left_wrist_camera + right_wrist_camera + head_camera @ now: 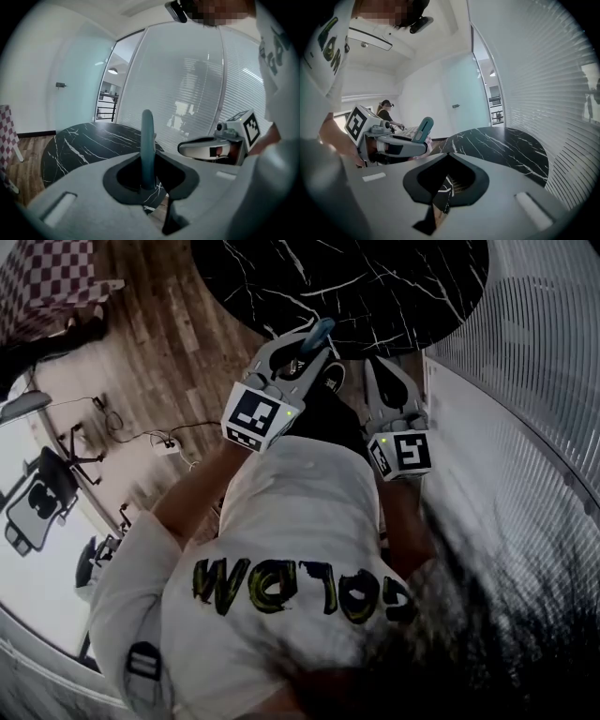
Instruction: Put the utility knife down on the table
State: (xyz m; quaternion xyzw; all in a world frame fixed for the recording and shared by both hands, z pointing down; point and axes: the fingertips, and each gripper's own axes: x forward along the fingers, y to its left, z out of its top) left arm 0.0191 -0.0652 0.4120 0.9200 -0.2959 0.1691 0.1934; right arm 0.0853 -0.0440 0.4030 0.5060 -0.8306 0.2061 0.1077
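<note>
Presently, item status: the teal utility knife (147, 140) is standing upright between the jaws of the left hand-held gripper (302, 351), which is clamping it at a moderate width. Location: the knife is hovering by the near edge of the black marbled surface (394, 287), which is lying at 12 o'clock of both hand-held grippers in the head view. No contact with it is showing. The right hand-held gripper (394, 381) is sitting at 3 o'clock of the left one, its jaws standing narrowly apart and carrying nothing. Progress, as judged: pick-up and carry are looking complete. Lowering onto the surface and releasing are remaining, so the task is appearing roughly midway.
</note>
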